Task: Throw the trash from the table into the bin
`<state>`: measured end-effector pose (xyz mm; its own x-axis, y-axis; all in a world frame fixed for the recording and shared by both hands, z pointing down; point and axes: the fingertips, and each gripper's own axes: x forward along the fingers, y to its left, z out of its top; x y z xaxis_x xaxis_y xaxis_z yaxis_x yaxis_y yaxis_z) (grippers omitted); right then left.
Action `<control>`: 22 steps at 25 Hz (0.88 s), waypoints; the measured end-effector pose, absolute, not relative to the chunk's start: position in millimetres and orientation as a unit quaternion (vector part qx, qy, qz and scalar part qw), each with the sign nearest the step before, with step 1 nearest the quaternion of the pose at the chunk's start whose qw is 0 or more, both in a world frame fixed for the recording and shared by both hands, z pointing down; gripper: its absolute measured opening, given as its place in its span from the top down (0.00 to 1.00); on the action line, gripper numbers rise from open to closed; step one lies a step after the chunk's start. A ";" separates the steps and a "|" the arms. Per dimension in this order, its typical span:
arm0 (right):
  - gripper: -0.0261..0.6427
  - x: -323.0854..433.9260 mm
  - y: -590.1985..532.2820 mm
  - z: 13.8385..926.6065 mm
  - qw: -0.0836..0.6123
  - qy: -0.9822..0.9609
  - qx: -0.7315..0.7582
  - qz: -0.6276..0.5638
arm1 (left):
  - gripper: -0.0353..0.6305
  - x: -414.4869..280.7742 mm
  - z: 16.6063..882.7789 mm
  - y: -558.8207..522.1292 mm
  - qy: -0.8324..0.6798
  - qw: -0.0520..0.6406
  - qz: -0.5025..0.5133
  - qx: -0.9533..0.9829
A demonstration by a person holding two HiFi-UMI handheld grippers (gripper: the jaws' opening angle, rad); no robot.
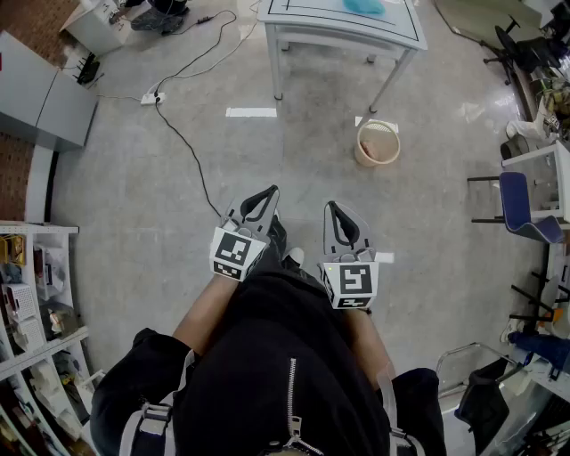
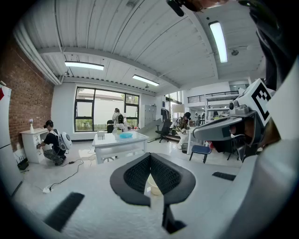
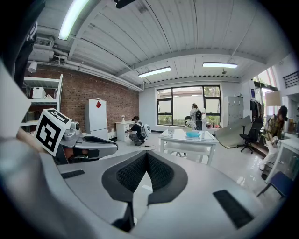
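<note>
Head view shows the trash, a pale blue crumpled piece (image 1: 365,5), lying on the white rectangular table (image 1: 294,20) well ahead of the person. The beige round wastebasket (image 1: 378,142) stands on the floor just beside the table's near right leg. As a judgement, the main risk is in the approach: a black cable (image 1: 183,138) trails across the grey floor to the left of the path and could catch a foot, and the wastebasket sits close enough to the table leg to be kicked over. Both claws are also clenched on nothing, so a reach made without parting them would likely shove the light piece across the smooth top rather than pick it up. The left claw (image 1: 267,194) and right claw (image 1: 333,209) are held side by side in front of the torso, a little apart. They point forward and slightly downward toward the table, with forearms extended from black sleeves.
</note>
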<state>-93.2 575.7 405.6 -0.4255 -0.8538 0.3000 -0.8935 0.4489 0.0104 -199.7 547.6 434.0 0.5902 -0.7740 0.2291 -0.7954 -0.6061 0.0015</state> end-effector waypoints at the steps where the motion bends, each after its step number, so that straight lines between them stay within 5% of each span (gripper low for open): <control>1: 0.95 -93.6 575.4 406.1 0.132 -0.841 0.519 0.076 | 0.94 -199.4 435.4 547.8 -0.440 0.053 0.103 0.890; 22: 0.95 -95.0 572.9 407.7 0.104 -0.844 0.516 0.104 | 0.94 -196.8 434.7 543.7 -0.433 0.051 0.103 0.894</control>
